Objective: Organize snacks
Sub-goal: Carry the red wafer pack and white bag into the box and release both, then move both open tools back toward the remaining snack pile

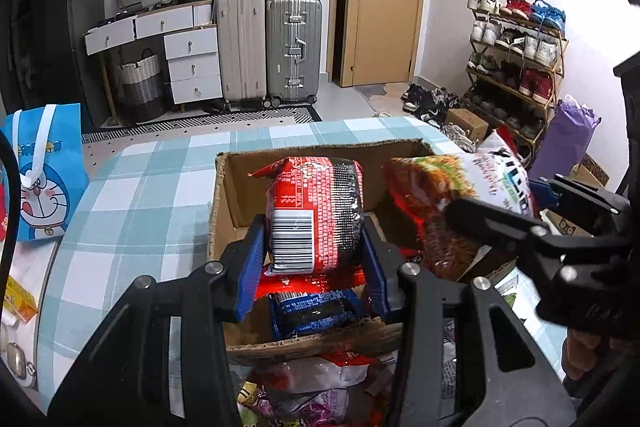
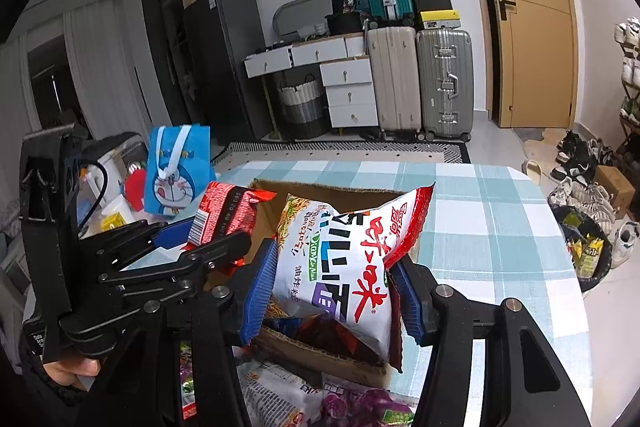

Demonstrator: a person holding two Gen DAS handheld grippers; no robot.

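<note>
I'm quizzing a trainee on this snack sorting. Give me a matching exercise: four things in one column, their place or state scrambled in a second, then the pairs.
Things:
1. red noodle packet
2. white noodle packet
3. dark blue packet
4. blue cartoon bag

Places or states:
A. lying in the cardboard box
B. standing at the left of the table
C. held in the right gripper over the box
D. held in the left gripper over the box

Pairs: 1-D, 2-C, 3-A, 4-B
</note>
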